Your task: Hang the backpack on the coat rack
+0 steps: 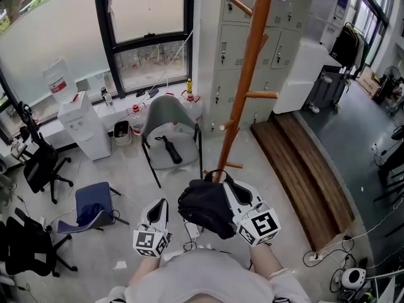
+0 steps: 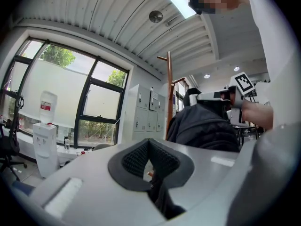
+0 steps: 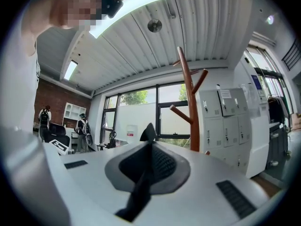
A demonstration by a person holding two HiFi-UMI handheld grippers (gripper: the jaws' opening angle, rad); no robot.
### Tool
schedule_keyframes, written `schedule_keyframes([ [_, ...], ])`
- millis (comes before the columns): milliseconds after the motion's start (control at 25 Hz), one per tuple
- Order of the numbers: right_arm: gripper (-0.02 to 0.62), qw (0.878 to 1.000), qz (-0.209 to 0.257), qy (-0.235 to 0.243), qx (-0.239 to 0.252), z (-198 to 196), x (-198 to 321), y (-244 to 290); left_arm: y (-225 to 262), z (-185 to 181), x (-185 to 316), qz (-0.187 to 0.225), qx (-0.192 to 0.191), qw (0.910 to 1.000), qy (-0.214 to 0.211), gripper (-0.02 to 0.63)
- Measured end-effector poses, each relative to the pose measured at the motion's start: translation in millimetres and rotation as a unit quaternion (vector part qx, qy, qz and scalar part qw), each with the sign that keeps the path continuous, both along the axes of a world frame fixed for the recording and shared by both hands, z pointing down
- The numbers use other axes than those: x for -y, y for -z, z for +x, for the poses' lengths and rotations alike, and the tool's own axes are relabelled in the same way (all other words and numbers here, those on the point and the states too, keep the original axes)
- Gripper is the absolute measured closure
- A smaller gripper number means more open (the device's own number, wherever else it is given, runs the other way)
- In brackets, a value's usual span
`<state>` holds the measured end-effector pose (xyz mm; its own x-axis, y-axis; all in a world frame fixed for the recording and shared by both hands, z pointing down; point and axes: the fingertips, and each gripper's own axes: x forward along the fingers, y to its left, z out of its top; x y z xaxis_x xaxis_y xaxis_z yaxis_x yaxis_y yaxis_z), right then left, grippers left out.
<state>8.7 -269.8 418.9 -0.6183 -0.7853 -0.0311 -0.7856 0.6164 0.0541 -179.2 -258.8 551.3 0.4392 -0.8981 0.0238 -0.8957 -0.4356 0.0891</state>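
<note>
In the head view the wooden coat rack (image 1: 246,74) stands just ahead of me, its pegs bare. The black backpack (image 1: 202,210) hangs low in front of its base. My right gripper (image 1: 222,185) is shut on the backpack's black top strap (image 3: 148,133), and the rack's pole (image 3: 190,107) rises right of its jaws. My left gripper (image 1: 163,202) is level to the left of the bag. Its jaws are shut on a dark strap (image 2: 160,192) that hangs down between them. In the left gripper view the backpack (image 2: 202,126) bulks on the right, in front of the rack (image 2: 169,93).
A grey chair (image 1: 167,131) with a black object on its seat stands left of the rack. Grey lockers (image 1: 233,36) are behind the rack, and a wooden platform (image 1: 303,169) lies to the right. A water dispenser (image 1: 82,125), a blue chair (image 1: 91,204) and black office chairs (image 1: 41,163) stand on the left.
</note>
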Motion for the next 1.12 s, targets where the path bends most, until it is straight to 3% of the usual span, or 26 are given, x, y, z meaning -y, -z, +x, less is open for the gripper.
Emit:
schedule_keyframes([
  [240,0.583,0.999,0.031,0.013,0.010,-3,27,44,0,-5,0,0.002,0.004,0.9999,0.011,0.597],
  [600,0.583,0.998,0.025,0.015,0.047,-3,73,91,-3,-10,4,-0.004,0.003,0.9999,0.015,0.597],
  [1120,0.583,0.997,-0.018,-0.005,0.075,5,114,78,-5,-9,14,-0.010,0.005,0.9998,0.017,0.597],
])
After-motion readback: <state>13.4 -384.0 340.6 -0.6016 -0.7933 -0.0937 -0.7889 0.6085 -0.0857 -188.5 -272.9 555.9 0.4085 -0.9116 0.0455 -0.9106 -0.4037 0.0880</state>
